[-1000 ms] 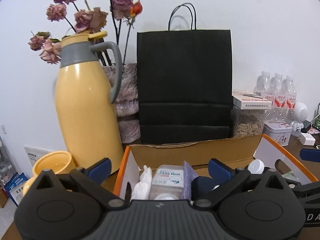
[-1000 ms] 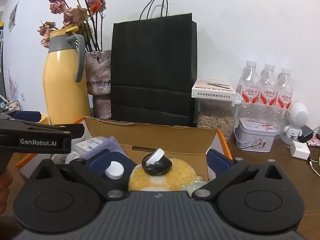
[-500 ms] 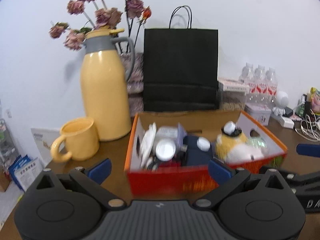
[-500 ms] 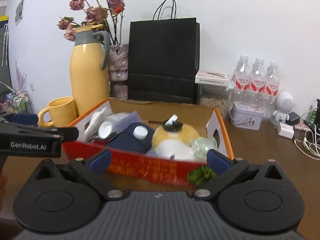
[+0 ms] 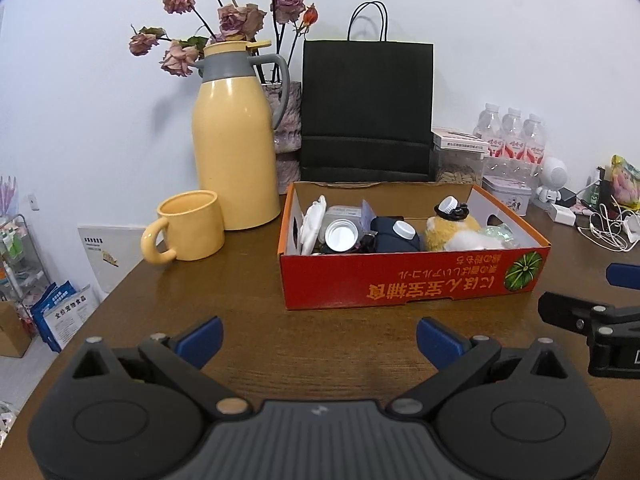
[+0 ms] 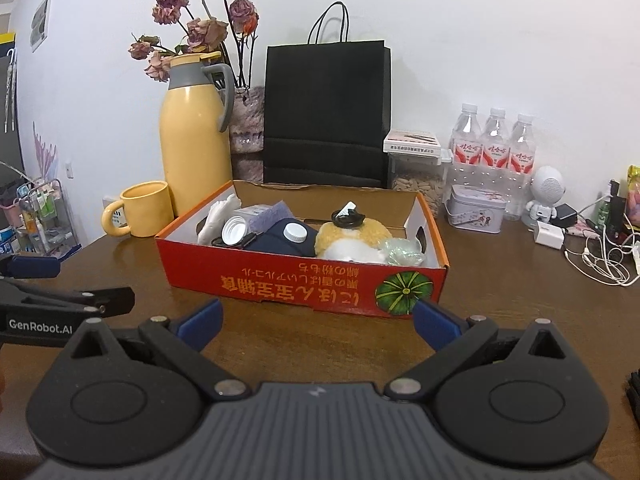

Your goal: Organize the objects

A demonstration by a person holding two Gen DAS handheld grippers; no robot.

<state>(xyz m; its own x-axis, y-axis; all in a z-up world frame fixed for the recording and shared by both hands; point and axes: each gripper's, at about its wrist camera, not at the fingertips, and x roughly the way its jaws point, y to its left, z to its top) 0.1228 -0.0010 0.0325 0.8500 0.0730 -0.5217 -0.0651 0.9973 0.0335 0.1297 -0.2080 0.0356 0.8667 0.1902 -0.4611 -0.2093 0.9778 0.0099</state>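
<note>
A red cardboard box (image 5: 408,280) (image 6: 304,284) sits on the brown table. It holds a yellow plush toy (image 5: 452,228) (image 6: 352,236), a navy pouch with a white cap (image 5: 396,236), a round tin lid (image 5: 341,234), white cloth and a small pack. My left gripper (image 5: 318,340) is open and empty, in front of the box. My right gripper (image 6: 316,322) is open and empty, also just in front of the box. Each gripper shows at the edge of the other's view.
A yellow thermos jug (image 5: 234,140), a yellow mug (image 5: 188,226) and a black paper bag (image 5: 366,108) stand behind and left of the box. Water bottles (image 6: 496,148), a tin (image 6: 474,208), a white robot toy and cables (image 6: 600,256) crowd the right.
Both grippers have drawn back and up from over the box toward the table's front. The box now lies fully in view ahead of them. Both stayed open.
</note>
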